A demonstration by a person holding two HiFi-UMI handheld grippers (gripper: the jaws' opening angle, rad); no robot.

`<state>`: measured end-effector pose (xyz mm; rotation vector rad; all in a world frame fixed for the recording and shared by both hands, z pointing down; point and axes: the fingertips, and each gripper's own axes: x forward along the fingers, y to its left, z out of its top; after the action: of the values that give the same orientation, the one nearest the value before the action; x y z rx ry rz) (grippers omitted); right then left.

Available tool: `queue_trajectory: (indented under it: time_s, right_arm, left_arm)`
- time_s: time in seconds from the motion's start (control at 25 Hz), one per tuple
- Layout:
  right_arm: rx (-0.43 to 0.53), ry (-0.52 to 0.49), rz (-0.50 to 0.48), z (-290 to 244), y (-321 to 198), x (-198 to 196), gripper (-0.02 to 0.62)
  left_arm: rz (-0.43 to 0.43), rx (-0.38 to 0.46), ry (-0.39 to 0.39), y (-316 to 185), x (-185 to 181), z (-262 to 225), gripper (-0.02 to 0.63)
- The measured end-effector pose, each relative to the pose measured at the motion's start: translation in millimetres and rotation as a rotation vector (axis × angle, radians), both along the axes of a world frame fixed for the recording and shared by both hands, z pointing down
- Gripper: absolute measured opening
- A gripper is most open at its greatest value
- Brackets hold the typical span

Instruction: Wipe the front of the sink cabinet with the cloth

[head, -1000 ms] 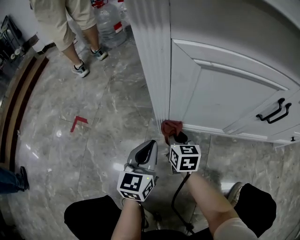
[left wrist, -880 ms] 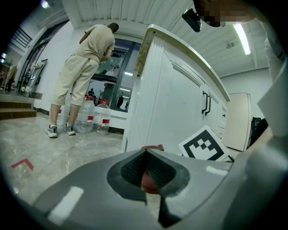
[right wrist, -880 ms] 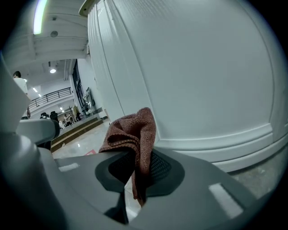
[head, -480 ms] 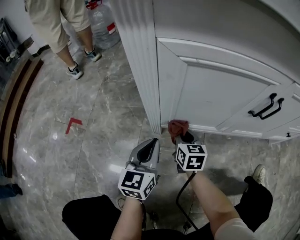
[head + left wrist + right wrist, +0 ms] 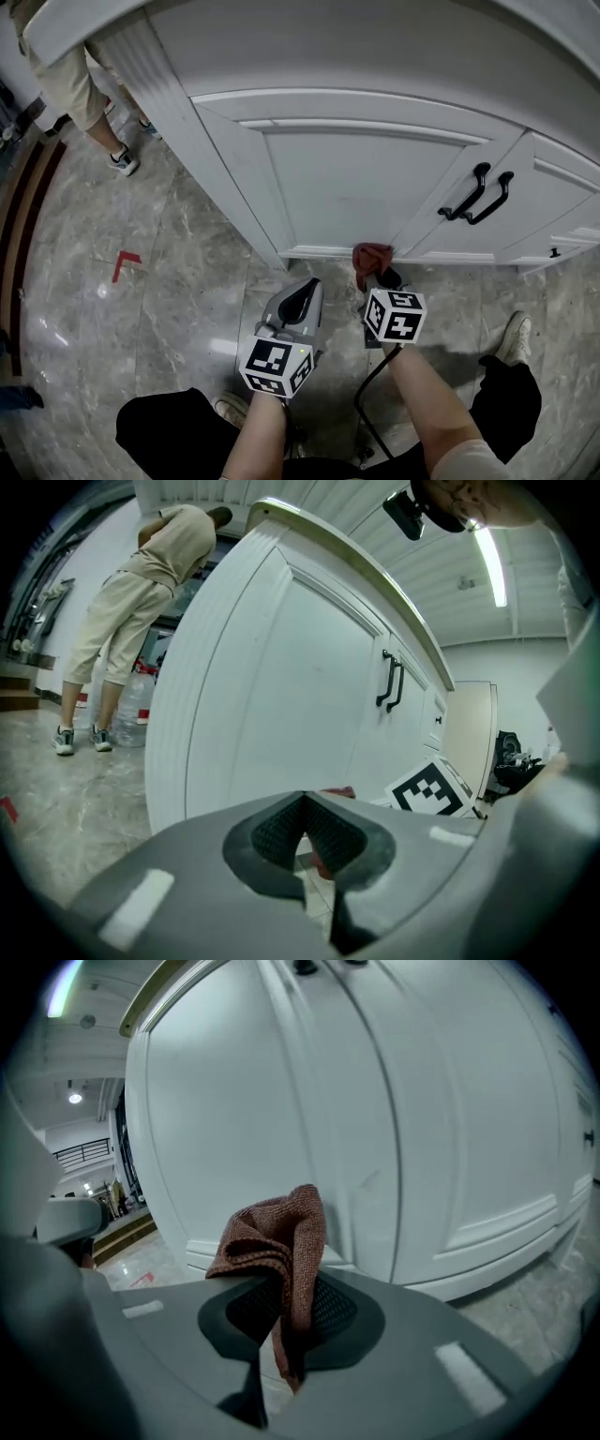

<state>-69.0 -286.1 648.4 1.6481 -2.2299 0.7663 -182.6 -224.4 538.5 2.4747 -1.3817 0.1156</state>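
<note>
While right tool (image 5: 376, 275) grips cloth (image 5: 371, 254) by cabinet (image 5: 356, 178), left tool (image 5: 302, 298) hovers.

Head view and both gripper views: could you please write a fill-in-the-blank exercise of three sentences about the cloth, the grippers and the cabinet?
The right gripper is shut on the reddish-brown woven cloth, held at the ____ edge of the white panelled sink cabinet.
The left gripper has its jaws shut and holds ____.
The two curved bar handles on the doors are ____.
Missing words: bottom; nothing; black.
</note>
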Motion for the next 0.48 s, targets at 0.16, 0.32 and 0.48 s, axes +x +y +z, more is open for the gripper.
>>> queue_trajectory:
  time_s: [0.16, 0.32, 0.48]
  right_arm:
    - [-0.019, 0.02, 0.043, 2, 3, 41, 0.081]
    - [-0.025, 0.015, 0.048, -2, 9, 64, 0.08]
    - [0.014, -0.021, 0.017, -27, 18, 75, 0.08]
  left_arm:
    - [0.017, 0.011, 0.011, -1, 33, -8, 0.0]
    - [0.037, 0.019, 0.005, 2, 65, -14, 0.0]
    - [0.038, 0.04, 0.0, 5, 89, -29, 0.0]
